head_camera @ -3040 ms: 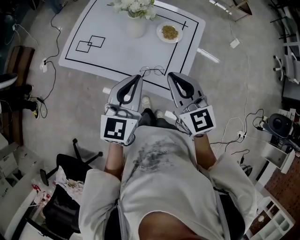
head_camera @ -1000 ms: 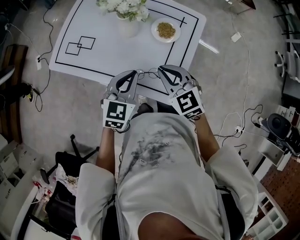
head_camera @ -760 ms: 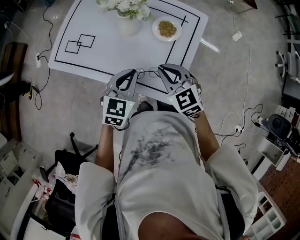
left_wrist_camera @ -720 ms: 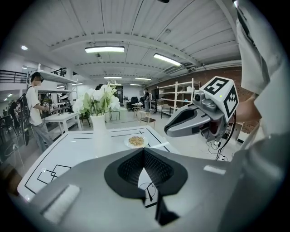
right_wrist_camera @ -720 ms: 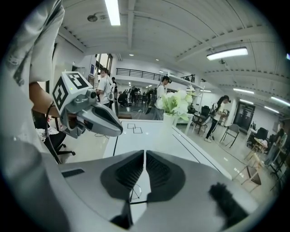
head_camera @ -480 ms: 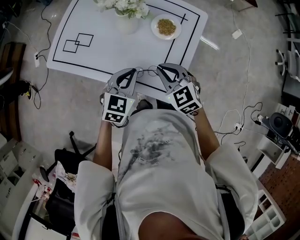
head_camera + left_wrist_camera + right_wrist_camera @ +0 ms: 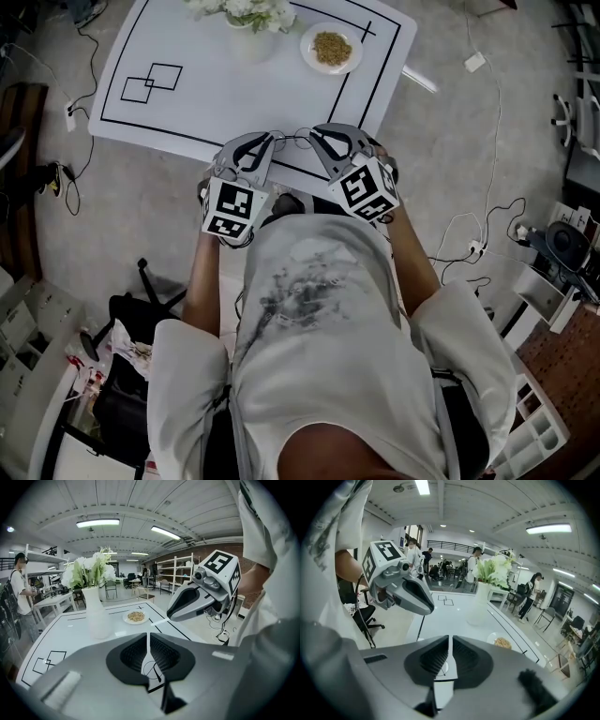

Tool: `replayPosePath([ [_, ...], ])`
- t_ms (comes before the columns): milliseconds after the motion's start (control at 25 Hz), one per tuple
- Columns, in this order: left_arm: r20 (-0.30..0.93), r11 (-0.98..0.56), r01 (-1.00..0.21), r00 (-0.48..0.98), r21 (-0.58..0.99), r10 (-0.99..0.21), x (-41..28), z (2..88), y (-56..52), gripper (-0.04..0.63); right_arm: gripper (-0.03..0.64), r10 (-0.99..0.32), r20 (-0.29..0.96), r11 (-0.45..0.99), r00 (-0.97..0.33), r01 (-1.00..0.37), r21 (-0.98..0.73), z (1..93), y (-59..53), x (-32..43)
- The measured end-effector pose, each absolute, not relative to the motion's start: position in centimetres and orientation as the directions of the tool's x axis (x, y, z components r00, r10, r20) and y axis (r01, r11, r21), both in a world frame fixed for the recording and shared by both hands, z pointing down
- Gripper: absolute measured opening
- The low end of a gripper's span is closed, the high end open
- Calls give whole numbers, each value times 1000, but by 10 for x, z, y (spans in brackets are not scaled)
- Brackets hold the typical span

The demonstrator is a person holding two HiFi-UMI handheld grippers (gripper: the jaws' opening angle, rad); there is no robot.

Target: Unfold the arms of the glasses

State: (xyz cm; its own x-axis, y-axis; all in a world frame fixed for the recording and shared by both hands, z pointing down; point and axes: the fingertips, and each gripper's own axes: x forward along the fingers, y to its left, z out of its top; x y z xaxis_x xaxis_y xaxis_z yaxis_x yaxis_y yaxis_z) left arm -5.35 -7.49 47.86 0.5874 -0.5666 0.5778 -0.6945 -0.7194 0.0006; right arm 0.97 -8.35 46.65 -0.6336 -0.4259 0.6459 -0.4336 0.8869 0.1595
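left gripper (image 7: 265, 142): jaws drawn almost together, only a thin slit between them, nothing clamped.
right gripper (image 7: 316, 136): jaws likewise nearly closed and empty.
glasses (image 7: 152, 669): flat on the near edge of the bench (image 7: 234, 103), between the two pairs of jaw tips, a lens showing just under each.
change: three seconds ago both grippers hung short of the bench, the glasses ahead of their jaws; now the tips flank the frame.
beyond the jaws: a vase (image 7: 250, 39) and a plate (image 7: 331, 49), well apart from them.

Bright ceiling strip lights (image 7: 97, 523), soft shadows — fisheye bending, dark vignette at edges
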Motion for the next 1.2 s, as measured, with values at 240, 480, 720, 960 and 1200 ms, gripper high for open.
replayPosePath([
  [240, 608, -748, -663, 587, -17, -534, -56, 493, -75, 38, 18, -395, 671, 901, -627, -408, 149, 480, -82, 9],
  [480, 630, -780, -624, 591, -38, -504, -58, 508, -75, 44, 66, -365, 700, 914, -614, -381, 143, 496, -81, 9],
  [720, 669, -814, -577, 578, -70, -467, -59, 527, -76, 49, 81, -333, 725, 927, -602, -349, 136, 512, -82, 12],
  [960, 702, -847, -526, 575, -75, -420, -60, 543, -76, 61, 91, -307, 750, 936, -586, -330, 126, 526, -83, 15],
  [1200, 728, -872, -486, 574, -67, -376, -60, 557, -75, 65, 98, -280, 776, 945, -566, -304, 120, 541, -81, 18],
])
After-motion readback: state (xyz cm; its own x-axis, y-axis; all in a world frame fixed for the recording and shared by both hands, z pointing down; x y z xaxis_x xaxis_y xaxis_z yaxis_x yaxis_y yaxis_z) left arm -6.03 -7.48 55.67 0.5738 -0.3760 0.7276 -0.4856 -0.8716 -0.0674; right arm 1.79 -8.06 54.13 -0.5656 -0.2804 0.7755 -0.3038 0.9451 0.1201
